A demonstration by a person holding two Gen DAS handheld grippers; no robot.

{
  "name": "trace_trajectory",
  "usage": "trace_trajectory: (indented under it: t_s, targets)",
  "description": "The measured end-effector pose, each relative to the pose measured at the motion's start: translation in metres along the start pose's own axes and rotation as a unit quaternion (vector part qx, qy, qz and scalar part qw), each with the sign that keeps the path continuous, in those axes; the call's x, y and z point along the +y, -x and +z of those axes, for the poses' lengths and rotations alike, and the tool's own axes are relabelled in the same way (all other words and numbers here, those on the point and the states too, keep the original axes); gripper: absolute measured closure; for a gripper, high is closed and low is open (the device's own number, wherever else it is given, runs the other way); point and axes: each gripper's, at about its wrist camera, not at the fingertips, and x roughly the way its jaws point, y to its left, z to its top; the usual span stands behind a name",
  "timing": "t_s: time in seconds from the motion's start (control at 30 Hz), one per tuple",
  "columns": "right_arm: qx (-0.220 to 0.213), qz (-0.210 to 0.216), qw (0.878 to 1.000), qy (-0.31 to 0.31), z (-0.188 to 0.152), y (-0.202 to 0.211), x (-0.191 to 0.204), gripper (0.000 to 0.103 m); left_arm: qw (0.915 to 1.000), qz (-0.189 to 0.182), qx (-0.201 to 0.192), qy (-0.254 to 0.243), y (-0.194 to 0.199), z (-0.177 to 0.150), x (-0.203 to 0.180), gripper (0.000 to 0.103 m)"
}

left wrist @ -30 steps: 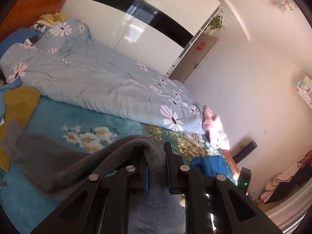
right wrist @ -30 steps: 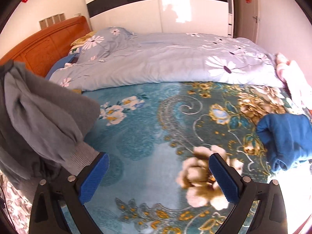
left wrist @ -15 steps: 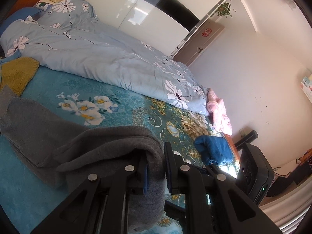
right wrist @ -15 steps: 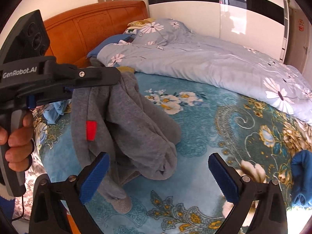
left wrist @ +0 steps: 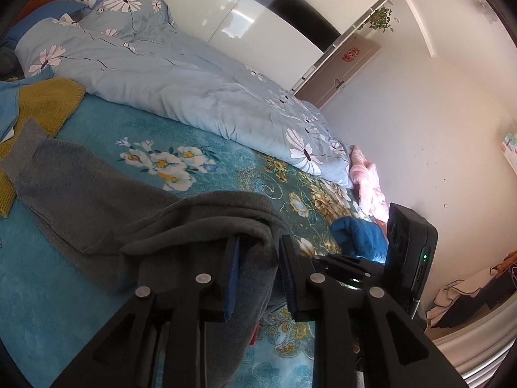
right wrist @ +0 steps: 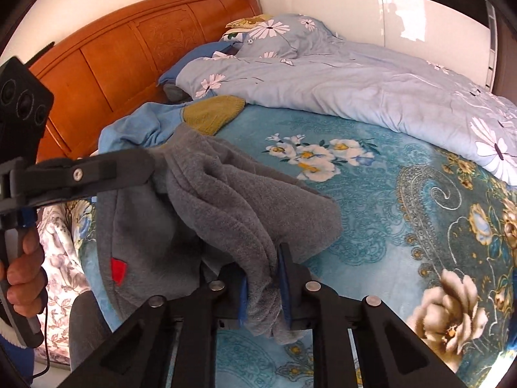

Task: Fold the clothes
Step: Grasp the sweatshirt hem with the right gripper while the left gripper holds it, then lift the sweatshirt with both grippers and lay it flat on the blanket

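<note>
My right tongs (right wrist: 263,286) are closing on a bunched fold of the grey sweater (right wrist: 226,200), and the blue pads already pinch the cloth between them. My left tongs (left wrist: 258,268) are opening: the sweater's edge still hangs between the jaws against the left pad, while a gap shows at the right pad, so that grip is loosened. In the right view the left tongs reach in from the side with the sweater draped off their tip, and my left hand (right wrist: 22,278) wraps the handle.

The sweater sags between the two tongs, and the rest of it trails across the teal flowered blanket (left wrist: 155,161) on the bed. A small red tag (right wrist: 118,271) shows on its hanging part. Past the sweater lie a mustard knit (left wrist: 45,103) and a light blue garment (right wrist: 135,126), touching each other near the wooden headboard (right wrist: 129,42). A pale blue quilt (left wrist: 181,87) with white daisies covers the far side of the bed. A dark blue garment (left wrist: 358,236) and a pink one (left wrist: 368,181) lie near the foot.
</note>
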Motion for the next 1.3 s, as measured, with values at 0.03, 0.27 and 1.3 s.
trace_trajectory:
  t_s: [0.03, 0.27, 1.3]
  targets:
    - [-0.004, -0.008, 1.0, -0.003, 0.003, 0.003, -0.004, 0.089, 1.0, 0.008, 0.002, 0.0, -0.003, -0.002, 0.0, 0.074]
    - [-0.036, -0.064, 0.997, -0.002, 0.024, 0.04, -0.031, 0.09, 0.9998, 0.02, 0.005, 0.002, -0.028, -0.017, -0.01, 0.096]
    - [-0.076, -0.206, 0.975, -0.033, 0.013, 0.138, -0.133, 0.09, 0.959, 0.051, 0.033, 0.277, -0.067, -0.048, 0.158, 0.057]
